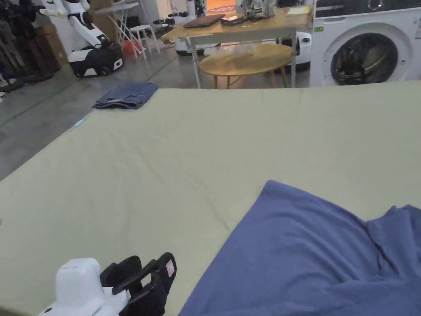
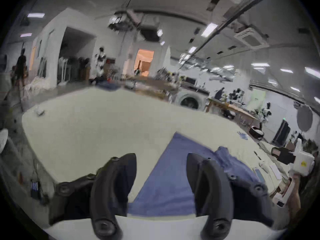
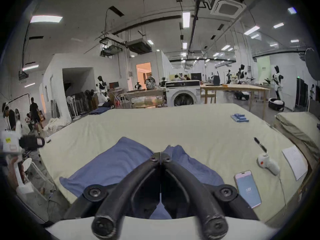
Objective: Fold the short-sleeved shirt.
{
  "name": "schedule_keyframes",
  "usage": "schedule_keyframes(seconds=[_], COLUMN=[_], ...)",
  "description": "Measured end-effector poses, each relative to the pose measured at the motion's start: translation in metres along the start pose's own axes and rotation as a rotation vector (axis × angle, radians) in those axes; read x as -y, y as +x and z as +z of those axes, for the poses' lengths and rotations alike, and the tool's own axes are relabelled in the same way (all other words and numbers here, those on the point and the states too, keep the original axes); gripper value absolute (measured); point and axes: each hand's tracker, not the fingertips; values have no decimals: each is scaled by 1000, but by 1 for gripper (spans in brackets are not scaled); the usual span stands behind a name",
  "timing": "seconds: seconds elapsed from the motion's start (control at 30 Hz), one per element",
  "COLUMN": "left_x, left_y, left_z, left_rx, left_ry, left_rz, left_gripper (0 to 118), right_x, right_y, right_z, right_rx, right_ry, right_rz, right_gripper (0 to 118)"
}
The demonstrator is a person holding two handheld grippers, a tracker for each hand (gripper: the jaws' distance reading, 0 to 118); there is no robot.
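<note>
The right gripper has its jaws pressed together at the tips, over the crumpled part of the blue shirt. Whether any cloth is pinched between them I cannot tell from where the tips meet. The left gripper has its jaws spread wide with nothing between them; it hangs above the near edge of the shirt, over the bed.

The shirt lies on the near part of the bed, close to the person. Its left half is spread flat, with one clean corner pointing away toward the far side. Its right half is bunched into folds. The long axis seems to run from the near edge out toward that far corner, slanting a little to the left, though the near end is cut off.

The risk, as I see it, is the bunched right side: if a fold is made before that part is smoothed, the creases get trapped inside. A lift by the right gripper alone could also drag the flat half askew. A phone and a small white device lie just beside the shirt on the right, and a wide sweep of cloth could knock them
</note>
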Motion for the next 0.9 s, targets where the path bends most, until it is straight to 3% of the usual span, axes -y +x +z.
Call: schedule_keyframes(seconds=[0.07,0.2,0.3,0.33,0.4,0.57,0.67,0.7,0.73,0.77,0.8,0.9], left_x=[25,74,90,87,93,95,96,95,95,95,95,94], left_y=[-17,-38,-42,-28,-23,-30,-34,-32,-30,-29,-27,-23], left_z=[-9,-46,-66,-73,-90,-99,-98,-100,-100,-102,-103,-99], left_rx=[-40,-72,-42,-47,-78,-67,-75,-78,-83,-87,-92,-97], left_ry=[-84,-255,-276,-293,-360,-370,-379,-397,-409,-414,-417,-418], left_rz=[47,152,175,172,118,180,160,127,90,75,64,51], left_gripper=[59,59,58,52,10,3,3,3,3,3,3,3], right_x=[7,19,21,21,22,15,-5,-13,-21,-27,-30,-41], right_y=[0,7,9,11,15,22,43,57,70,82,95,120], right_z=[-3,-10,-9,-9,-9,-12,-37,-56,-76,-100,-125,-193], right_rx=[-4,-14,-9,-4,6,22,22,18,6,9,7,29], right_ry=[-31,-89,-106,-108,-118,-128,-167,-222,-273,-339,-402,-516], right_rz=[-22,-65,-68,-69,-82,-95,-45,-18,7,15,23,39], right_gripper=[0,0,0,0,0,0,0,9,37,78,88,86])
